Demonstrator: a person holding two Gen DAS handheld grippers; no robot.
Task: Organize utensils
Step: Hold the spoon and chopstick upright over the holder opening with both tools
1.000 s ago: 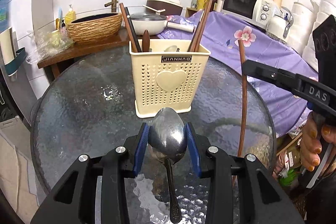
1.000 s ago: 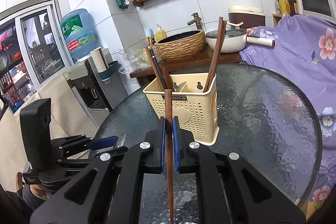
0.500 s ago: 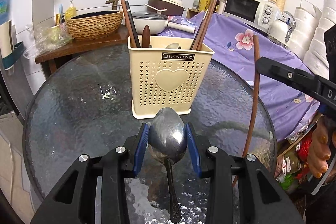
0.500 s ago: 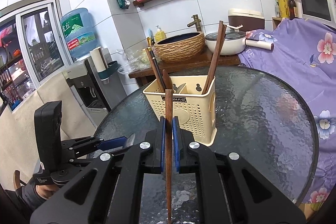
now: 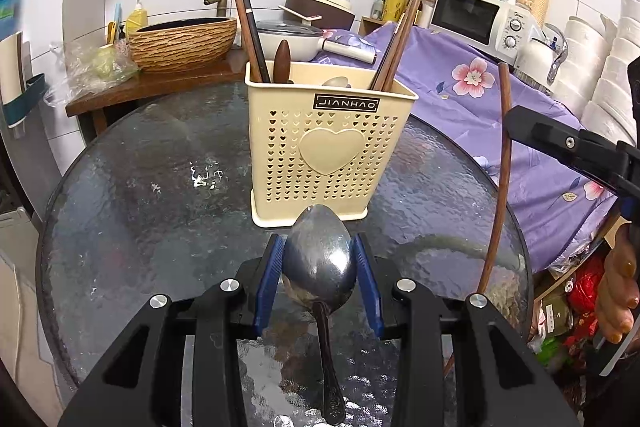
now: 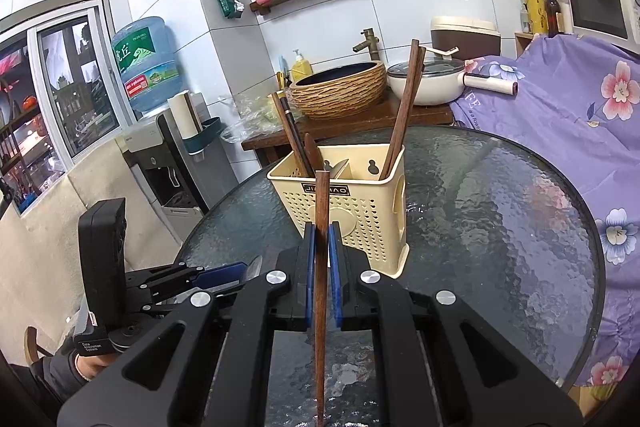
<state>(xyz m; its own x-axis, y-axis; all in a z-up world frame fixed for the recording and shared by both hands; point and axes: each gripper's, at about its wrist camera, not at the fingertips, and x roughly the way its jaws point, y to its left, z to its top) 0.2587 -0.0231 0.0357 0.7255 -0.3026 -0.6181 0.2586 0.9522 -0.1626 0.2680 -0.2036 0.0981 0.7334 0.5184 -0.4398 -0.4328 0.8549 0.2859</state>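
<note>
- Left tongs (image 5: 319, 269) pinching metal spoon (image 5: 319, 261) by its bowl, near cream holder (image 5: 328, 147)
- Right tongs (image 6: 321, 269) clamped on upright wooden chopstick (image 6: 321, 267) above glass counter (image 6: 500, 219)

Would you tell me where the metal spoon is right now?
The metal spoon is clamped in the left tongs, just before the cream utensil basket on the glass table.

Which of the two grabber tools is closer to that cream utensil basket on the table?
Probably the right. The right gripper, holding a chopstick, sits just before the basket, overlapping its front. The left gripper, holding a spoon, sits slightly short of the basket's base.
</note>
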